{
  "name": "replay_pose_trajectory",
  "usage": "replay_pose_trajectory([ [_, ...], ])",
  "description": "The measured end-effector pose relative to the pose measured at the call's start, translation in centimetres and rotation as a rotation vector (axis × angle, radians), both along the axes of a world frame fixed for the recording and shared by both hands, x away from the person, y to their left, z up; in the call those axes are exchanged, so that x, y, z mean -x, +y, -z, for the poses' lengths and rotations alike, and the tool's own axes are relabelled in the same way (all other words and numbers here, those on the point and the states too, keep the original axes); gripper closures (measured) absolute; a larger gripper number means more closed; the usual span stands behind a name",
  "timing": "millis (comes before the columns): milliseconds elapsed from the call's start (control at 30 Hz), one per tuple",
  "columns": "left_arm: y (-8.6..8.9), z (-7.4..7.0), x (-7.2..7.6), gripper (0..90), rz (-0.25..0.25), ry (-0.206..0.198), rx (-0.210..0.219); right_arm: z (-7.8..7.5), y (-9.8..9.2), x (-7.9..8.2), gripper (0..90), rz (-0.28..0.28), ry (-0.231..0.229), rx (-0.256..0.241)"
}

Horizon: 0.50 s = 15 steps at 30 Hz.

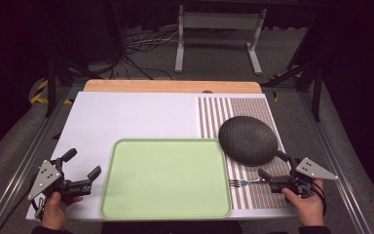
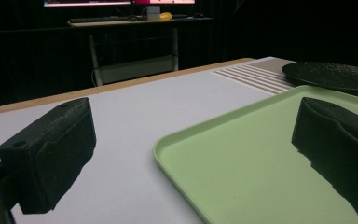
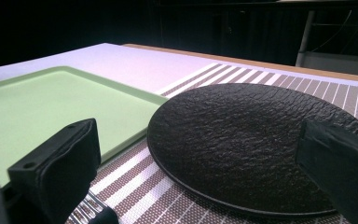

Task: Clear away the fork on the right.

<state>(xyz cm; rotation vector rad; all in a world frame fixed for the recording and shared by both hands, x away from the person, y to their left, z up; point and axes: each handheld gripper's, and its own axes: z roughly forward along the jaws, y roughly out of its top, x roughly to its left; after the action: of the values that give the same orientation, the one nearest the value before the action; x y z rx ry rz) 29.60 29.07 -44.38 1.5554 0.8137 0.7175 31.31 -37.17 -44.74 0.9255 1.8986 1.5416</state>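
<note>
A light green tray (image 1: 165,178) lies at the table's front centre with nothing on it. To its right a black textured plate (image 1: 248,140) rests on a striped placemat (image 1: 238,109). A silver fork (image 1: 243,183) lies on the mat just right of the tray, its handle running under my right gripper (image 1: 272,165), which stands open over it. In the right gripper view the plate (image 3: 247,140) sits between the spread jaws and the fork tines (image 3: 91,205) show below the left jaw. My left gripper (image 1: 83,163) is open left of the tray, holding nothing.
The white table top (image 1: 126,117) stretches behind the tray, ending in a wooden strip (image 1: 173,86) at the far edge. Metal rails run along both table sides. The left gripper view shows the tray's rim (image 2: 168,144) and the plate (image 2: 331,74) beyond it.
</note>
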Motion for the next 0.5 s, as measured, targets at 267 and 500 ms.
replay_pose_trajectory([
  [267,-0.08,-0.01,-0.03,0.3,0.001,-0.001,-0.001,-0.07,0.00,0.03,0.5,-0.005,-0.003,0.001],
  [500,-0.03,0.00,0.00,0.3,0.000,0.000,0.001,-0.09,-0.01,0.02,0.5,-0.012,-0.006,-0.003],
])
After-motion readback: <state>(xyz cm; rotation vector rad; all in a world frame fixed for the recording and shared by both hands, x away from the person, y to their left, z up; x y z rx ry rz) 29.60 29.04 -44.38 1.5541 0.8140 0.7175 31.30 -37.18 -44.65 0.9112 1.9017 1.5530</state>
